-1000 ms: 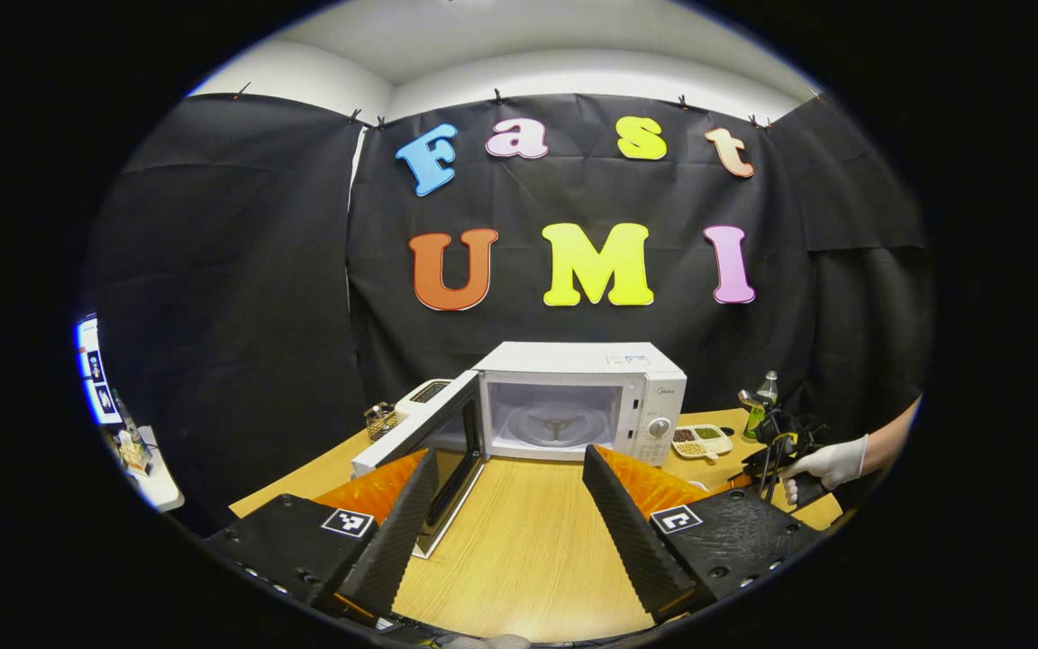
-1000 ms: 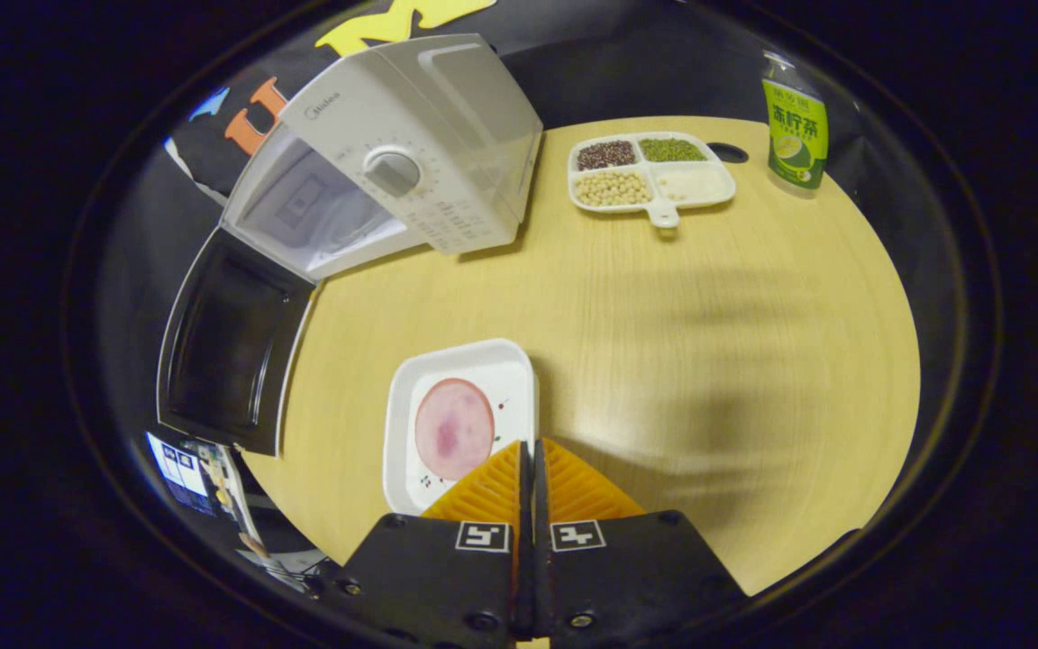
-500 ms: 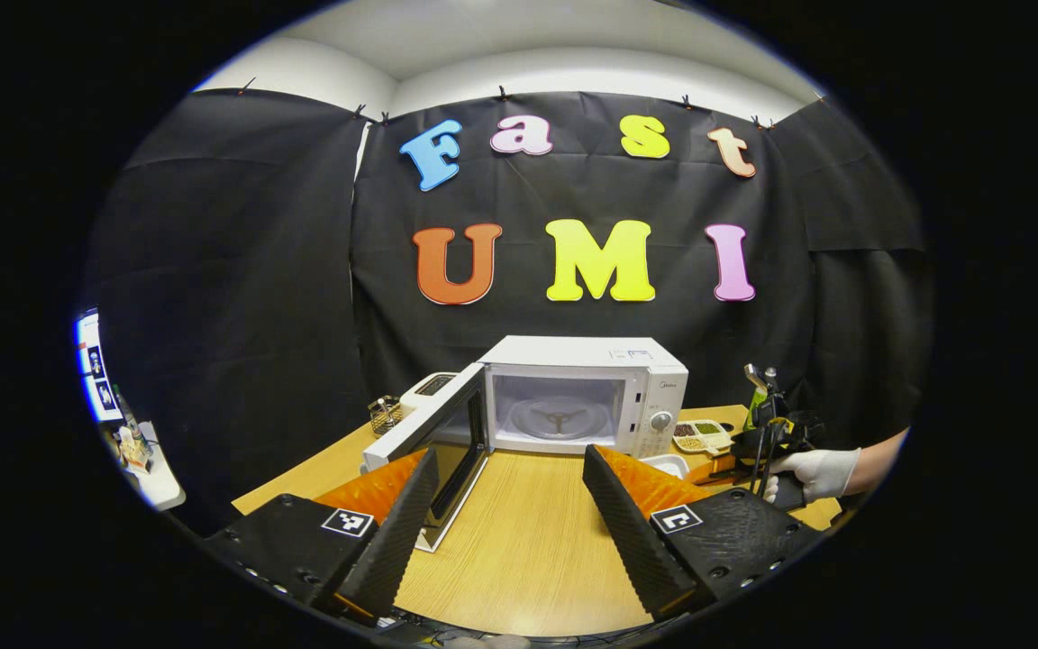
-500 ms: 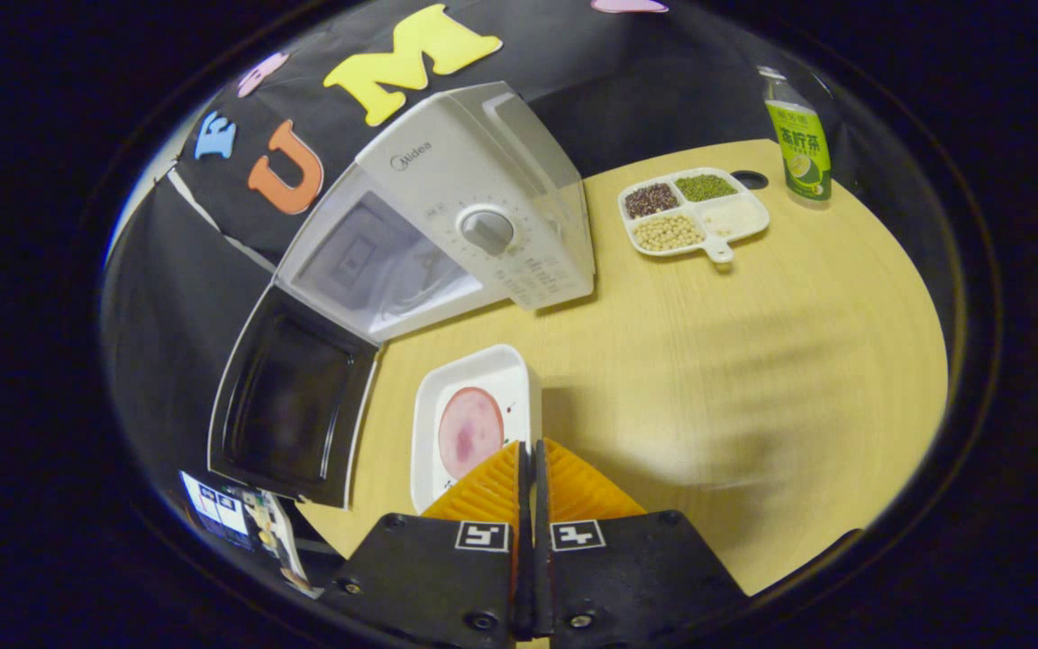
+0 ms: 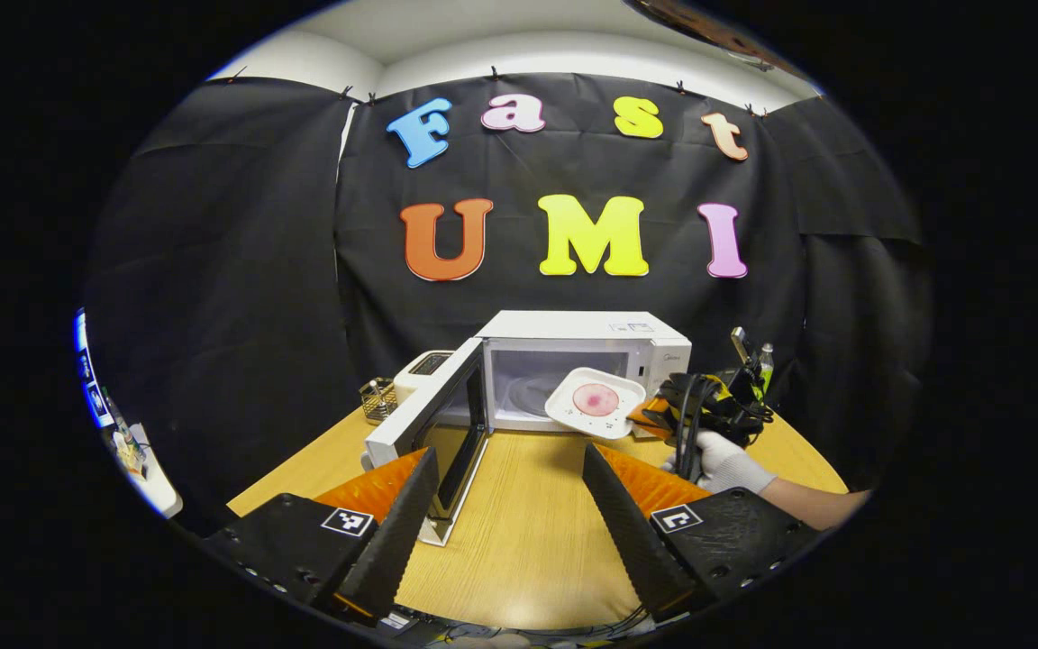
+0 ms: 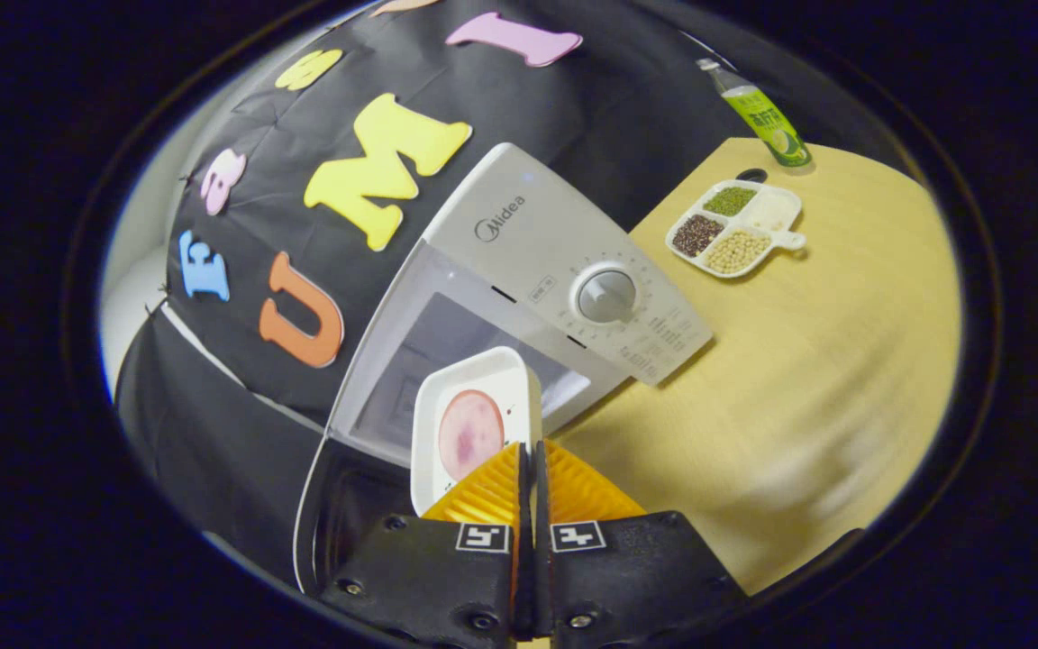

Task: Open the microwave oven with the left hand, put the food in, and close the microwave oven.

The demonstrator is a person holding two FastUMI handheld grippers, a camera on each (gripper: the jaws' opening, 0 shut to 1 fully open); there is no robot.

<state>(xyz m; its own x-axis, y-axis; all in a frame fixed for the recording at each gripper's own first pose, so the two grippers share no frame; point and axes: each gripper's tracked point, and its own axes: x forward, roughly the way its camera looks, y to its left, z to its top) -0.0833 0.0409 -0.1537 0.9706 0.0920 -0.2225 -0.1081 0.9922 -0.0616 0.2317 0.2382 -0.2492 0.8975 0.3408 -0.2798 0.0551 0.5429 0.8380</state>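
The white microwave [image 5: 587, 361] stands at the back of the table, its door [image 5: 447, 422] swung open to the left. My right gripper [image 6: 532, 451] is shut on the rim of a white square plate [image 6: 469, 424] bearing a round pink slice of food [image 6: 470, 434]. The plate [image 5: 595, 402] hangs tilted in the air right in front of the microwave's open cavity. A gloved hand [image 5: 722, 460] holds that gripper [image 5: 654, 416]. My left gripper [image 5: 510, 469] stands open above the near table, nothing between its fingers.
A divided dish of beans [image 6: 735, 239] and a green bottle [image 6: 758, 115] sit on the wooden table [image 6: 807, 361] to the right of the microwave [image 6: 555, 270]. A toaster [image 5: 424, 370] and a small wire basket [image 5: 379, 399] stand left of the open door.
The right gripper has lifted the plate off the table and carried it left and up to the front of the microwave's opening. The left gripper has drawn back slightly, staying open.
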